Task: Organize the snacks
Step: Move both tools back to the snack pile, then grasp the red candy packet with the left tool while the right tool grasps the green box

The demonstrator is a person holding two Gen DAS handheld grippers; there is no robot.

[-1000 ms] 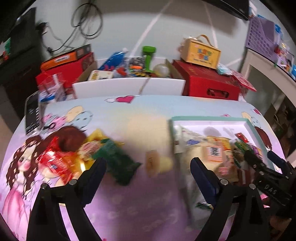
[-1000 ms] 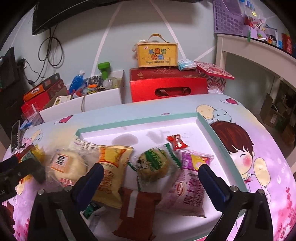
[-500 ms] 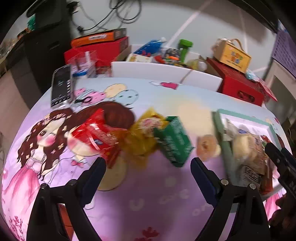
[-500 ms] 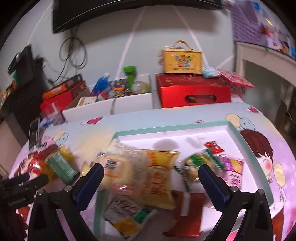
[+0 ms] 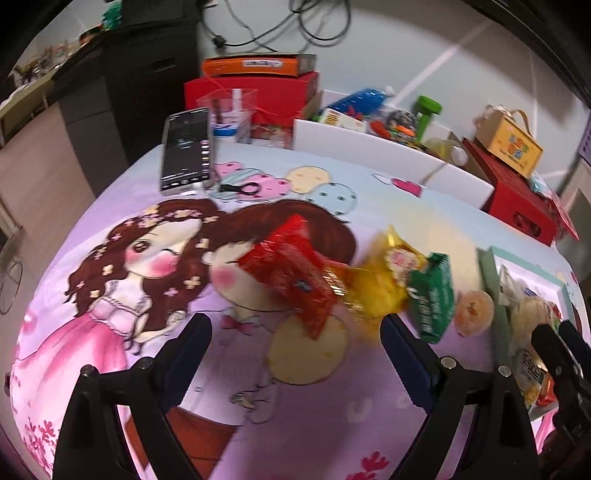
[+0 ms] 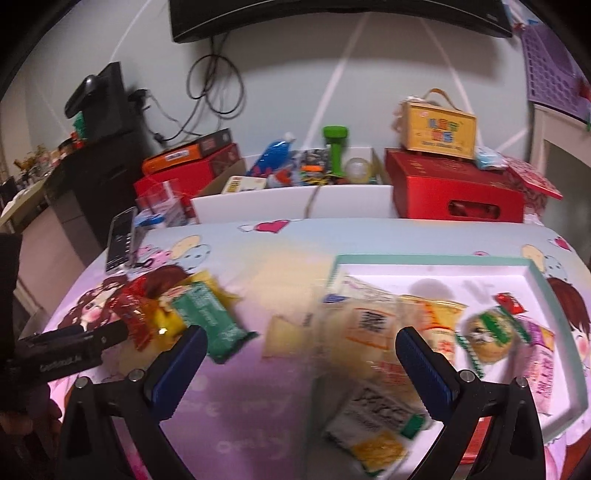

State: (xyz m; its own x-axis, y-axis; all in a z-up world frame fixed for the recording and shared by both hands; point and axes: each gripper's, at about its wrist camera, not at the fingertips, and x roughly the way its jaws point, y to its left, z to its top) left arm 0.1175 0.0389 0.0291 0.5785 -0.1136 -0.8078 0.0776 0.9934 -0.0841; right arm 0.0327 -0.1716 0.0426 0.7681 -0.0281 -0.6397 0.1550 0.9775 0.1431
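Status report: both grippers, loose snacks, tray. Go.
Left gripper open, empty. Right gripper open, empty. Red packet, yellow packet, green packet and round bun loose outside tray. Nothing blocking.

We see a pale grey-green wall [image 6: 288, 74] crossed by white lines, dark cables [image 6: 214, 85] hanging from a wall-mounted screen [image 6: 332, 18], and a black cabinet [image 5: 122, 66] at the left.

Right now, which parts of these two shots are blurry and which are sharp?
Left wrist view: the red packet and yellow packet are smeared, the phone fairly crisp. Right wrist view: snacks at the tray edge are streaked; the red box behind stays sharp. Both bend at the edges.
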